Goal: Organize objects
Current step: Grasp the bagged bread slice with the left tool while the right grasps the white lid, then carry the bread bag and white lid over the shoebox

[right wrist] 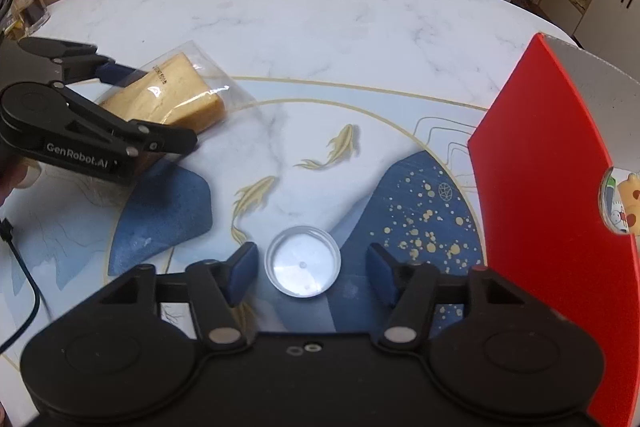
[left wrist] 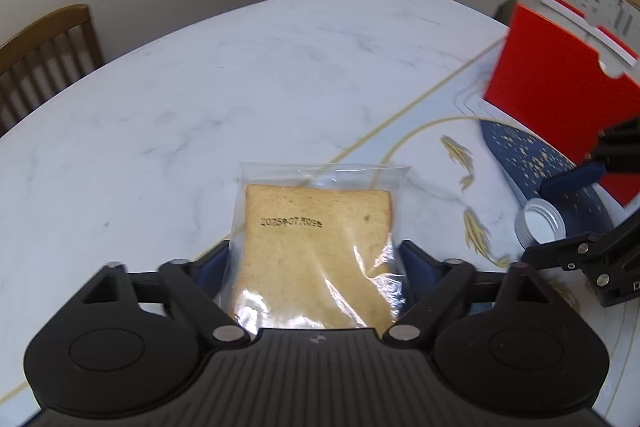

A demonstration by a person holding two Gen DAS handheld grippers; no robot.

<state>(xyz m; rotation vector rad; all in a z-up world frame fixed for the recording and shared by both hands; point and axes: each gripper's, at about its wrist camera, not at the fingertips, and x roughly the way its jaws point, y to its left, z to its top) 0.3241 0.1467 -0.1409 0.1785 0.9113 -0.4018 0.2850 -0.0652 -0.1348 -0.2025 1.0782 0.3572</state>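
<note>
Left gripper (left wrist: 316,259) pads against bread bag (left wrist: 320,251), grasping; slippery film may slip. Right gripper (right wrist: 308,269) released around cap (right wrist: 303,261), box (right wrist: 560,211) at 3 o'clock; cap may skid.

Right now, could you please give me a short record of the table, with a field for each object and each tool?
surface: marble table with fish pattern
bread: bagged slice, between the left tool pads
bread contact: pads at the bag's sides, firm grip unclear
lid: white lid, open side up, on the table
right tool: astride the lid, pads clear of it
box: red box, beside the lid, on its right
</note>
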